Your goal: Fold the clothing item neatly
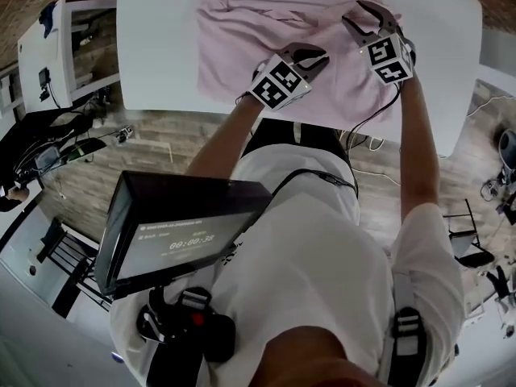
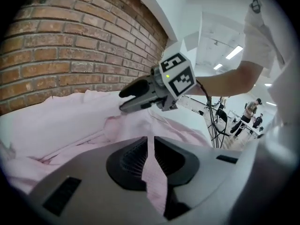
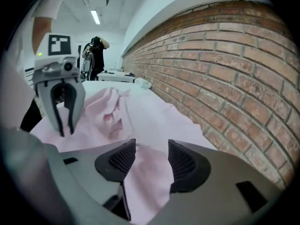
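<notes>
In the head view, the pink garment [image 1: 266,39] lay spread on the white tabletop [image 1: 161,47], its lower part reaching toward the near edge; the left claw [image 1: 318,55] and right claw [image 1: 356,14] sat side by side on it, toward the right edge, probably to lift that side for a fold. In the left gripper view, the left claw was pinched narrow on a strip of the cloth; in the right gripper view, the right claw stood wide, with cloth lying between its pads but not pressed, likely poised to take its own hold.
</notes>
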{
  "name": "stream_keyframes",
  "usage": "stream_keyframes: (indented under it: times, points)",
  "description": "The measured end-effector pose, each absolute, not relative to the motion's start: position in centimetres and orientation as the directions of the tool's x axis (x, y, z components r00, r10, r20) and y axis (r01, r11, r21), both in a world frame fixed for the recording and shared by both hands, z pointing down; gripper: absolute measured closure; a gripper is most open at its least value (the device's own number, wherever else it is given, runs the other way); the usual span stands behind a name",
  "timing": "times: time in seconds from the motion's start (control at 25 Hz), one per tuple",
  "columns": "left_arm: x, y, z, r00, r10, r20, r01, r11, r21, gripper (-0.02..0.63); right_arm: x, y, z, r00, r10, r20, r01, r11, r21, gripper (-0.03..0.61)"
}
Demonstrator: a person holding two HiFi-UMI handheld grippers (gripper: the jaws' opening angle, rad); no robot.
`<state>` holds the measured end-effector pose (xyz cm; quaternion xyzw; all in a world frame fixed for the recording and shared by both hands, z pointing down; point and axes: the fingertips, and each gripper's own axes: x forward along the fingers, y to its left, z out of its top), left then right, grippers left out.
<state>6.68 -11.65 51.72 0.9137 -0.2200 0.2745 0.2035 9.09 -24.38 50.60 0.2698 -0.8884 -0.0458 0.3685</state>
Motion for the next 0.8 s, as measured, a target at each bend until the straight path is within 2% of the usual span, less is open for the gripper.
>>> stream_keyframes:
  times: [0.08, 0.16, 0.2, 0.32, 0.4, 0.6, 0.8]
  points:
    - [7.4, -12.6, 53.0, 0.737, -0.298, 0.607, -0.540, -0.800, 0.263, 0.569, 8.7, -27.9, 49.8, -0.582, -0.565, 0.585, -0.475, 0.820, 0.320, 0.359]
    - [7.5, -12.8, 54.2, 0.715, -0.302, 0.630, -0.563, -0.783, 0.264, 0.569, 7.6, -29.2, 49.0, -0.612, -0.546, 0.572, -0.452, 0.835, 0.314, 0.421]
    - [7.5, -12.7, 54.5, 0.704, -0.309, 0.639, -0.573, -0.780, 0.253, 0.569, 6.6, -28.4, 48.6, -0.657, -0.480, 0.582, -0.407, 0.875, 0.262, 0.453]
    - [7.8, -11.9, 54.5, 0.680, -0.344, 0.648, -0.588, -0.783, 0.202, 0.569, 4.1, -22.8, 48.4, -0.772, -0.159, 0.616, -0.200, 0.980, 0.003, 0.454]
    - [8.4, -11.2, 54.5, 0.676, -0.357, 0.645, -0.596, -0.779, 0.194, 0.569, 3.1, -19.8, 49.3, -0.782, -0.016, 0.623, -0.099, 0.990, -0.099, 0.454]
    - [9.6, -9.3, 54.2, 0.660, -0.403, 0.634, -0.607, -0.783, 0.134, 0.569, -0.6, -16.3, 51.1, -0.764, 0.182, 0.620, 0.048, 0.973, -0.226, 0.454]
    - [9.6, -7.8, 53.7, 0.633, -0.443, 0.634, -0.647, -0.753, 0.119, 0.569, -1.8, -14.9, 53.5, -0.690, 0.276, 0.669, 0.129, 0.957, -0.261, 0.454]
